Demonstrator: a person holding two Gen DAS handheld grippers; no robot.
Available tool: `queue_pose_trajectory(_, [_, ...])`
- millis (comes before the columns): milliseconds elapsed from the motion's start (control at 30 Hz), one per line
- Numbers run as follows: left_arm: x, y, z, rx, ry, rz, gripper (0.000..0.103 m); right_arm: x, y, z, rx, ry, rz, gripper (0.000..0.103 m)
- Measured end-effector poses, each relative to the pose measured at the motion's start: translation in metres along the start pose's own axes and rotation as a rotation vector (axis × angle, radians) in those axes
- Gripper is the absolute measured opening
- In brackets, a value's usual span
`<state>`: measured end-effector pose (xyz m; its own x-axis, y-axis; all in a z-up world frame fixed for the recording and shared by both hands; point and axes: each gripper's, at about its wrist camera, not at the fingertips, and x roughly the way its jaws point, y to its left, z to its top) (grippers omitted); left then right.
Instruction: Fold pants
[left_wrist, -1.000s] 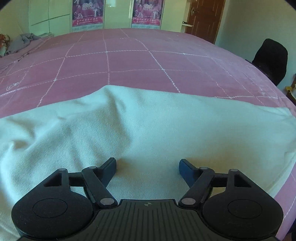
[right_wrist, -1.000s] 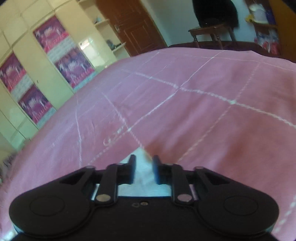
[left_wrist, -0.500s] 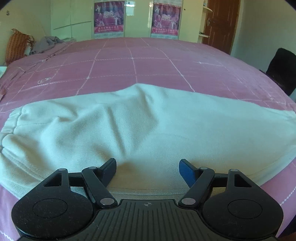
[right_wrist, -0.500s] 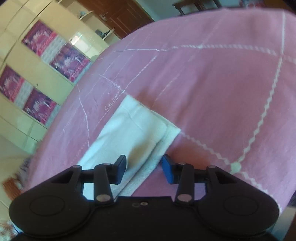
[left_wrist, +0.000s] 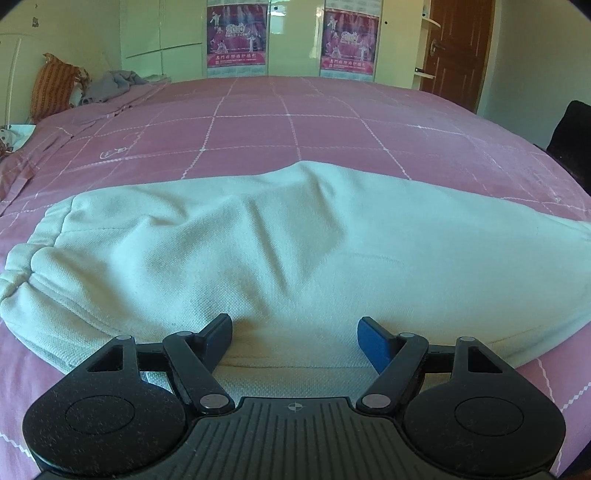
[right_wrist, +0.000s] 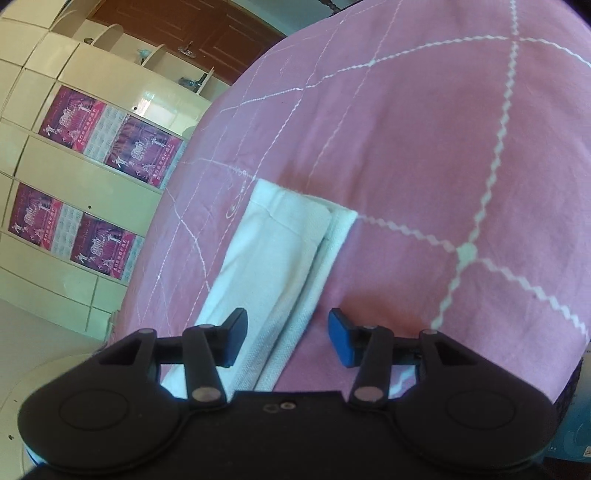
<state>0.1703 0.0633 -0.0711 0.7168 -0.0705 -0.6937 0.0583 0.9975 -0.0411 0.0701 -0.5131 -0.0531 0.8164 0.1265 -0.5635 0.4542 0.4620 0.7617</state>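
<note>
Pale white pants (left_wrist: 295, 240) lie folded lengthwise across the pink checked bedspread (left_wrist: 295, 122), with the waistband at the left in the left wrist view. My left gripper (left_wrist: 295, 332) hovers open over the near edge of the pants, nothing pinched between its pads. In the right wrist view the stacked leg ends (right_wrist: 280, 240) lie flat on the bedspread (right_wrist: 443, 147). My right gripper (right_wrist: 288, 332) is open just short of them. The cloth's edge runs between the jaws, and neither pad presses on it.
Cream wardrobe doors with purple posters (left_wrist: 236, 37) stand beyond the bed, and a brown door (left_wrist: 454, 48) is at the far right. A striped pillow (left_wrist: 55, 88) and grey clothes (left_wrist: 110, 83) lie at the far left. A black chair (left_wrist: 572, 136) is at the right.
The left gripper drew back, so the whole pants and the waistband now show. The right gripper opened off the leg ends, rolled and pulled back, leaving them flat on the bed.
</note>
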Motion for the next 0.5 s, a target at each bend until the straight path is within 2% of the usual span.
queue_pose_trajectory(167, [0.001, 0.0, -0.003, 0.001, -0.012, 0.0, 0.075, 0.015, -0.013, 0.015, 0.08, -0.009, 0.048, 0.048])
queue_pose_trajectory(400, [0.004, -0.004, -0.002, 0.011, -0.009, 0.012, 0.078, 0.034, -0.012, 0.026, 0.024, -0.022, 0.094, 0.046])
queue_pose_trajectory(467, [0.004, -0.005, 0.0, 0.009, -0.006, 0.016, 0.078, 0.04, -0.009, 0.028, 0.001, -0.032, 0.088, 0.036])
queue_pose_trajectory(500, [0.002, -0.004, 0.002, 0.0, -0.01, 0.016, 0.078, 0.042, -0.009, 0.031, -0.012, -0.037, 0.071, 0.013])
